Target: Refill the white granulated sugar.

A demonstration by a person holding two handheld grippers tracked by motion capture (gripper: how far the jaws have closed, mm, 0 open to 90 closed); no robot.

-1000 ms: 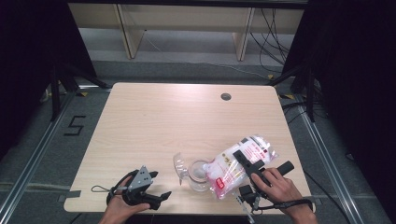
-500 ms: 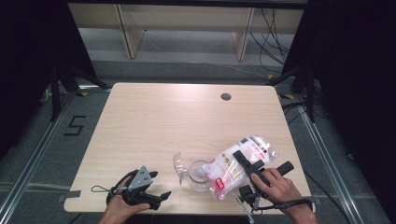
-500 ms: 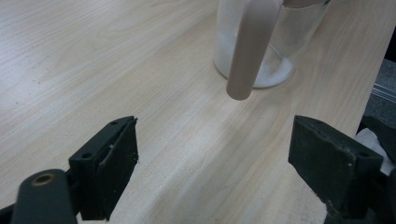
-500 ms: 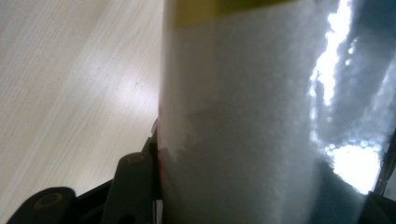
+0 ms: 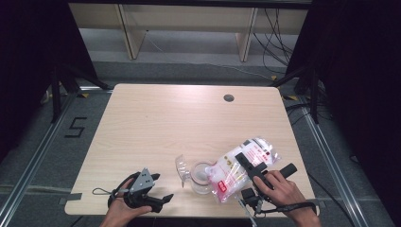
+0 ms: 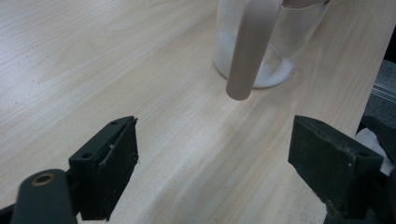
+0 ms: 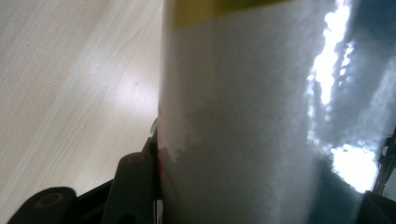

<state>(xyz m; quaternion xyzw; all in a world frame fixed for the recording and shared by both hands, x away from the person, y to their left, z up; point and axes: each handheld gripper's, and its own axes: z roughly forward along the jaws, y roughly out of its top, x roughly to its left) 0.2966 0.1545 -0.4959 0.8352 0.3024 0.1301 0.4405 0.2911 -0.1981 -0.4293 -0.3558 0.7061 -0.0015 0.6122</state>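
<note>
Clear plastic bag (image 5: pixel 241 166) of white granules, printed with red and white lettering, lies tilted near my edge of the table, its lower end over the mouth of a clear round plastic jug (image 5: pixel 201 176) with a spout and a pale handle. My right gripper (image 5: pixel 242 161) is clamped on that bag: in the right gripper view the glossy film, with a yellow band near the top and white contents behind it, sits between the two black jaws, and glare runs down its wrinkled side. My left gripper (image 5: pixel 163 197) rests low at the near left of the table with its black jaws spread wide and nothing between them; in the left gripper view the jug (image 6: pixel 261 44) stands ahead of it, a little white powder pooled in its bottom, its handle hanging down the front. The light wooden table (image 5: pixel 165 123) has a smooth, fine-grained laminate top with rounded corners and one dark round cable hole (image 5: pixel 229 98) near the far edge. Beyond it stand pale wooden shelves (image 5: pixel 189 21) against a grey floor, with loose black cables (image 5: pixel 279 28) trailing at the right and black curtains on both sides; a dark mark shaped like a five (image 5: pixel 75 127) lies on the floor at the left. I count one bag, one jug, two grippers, one table.
</note>
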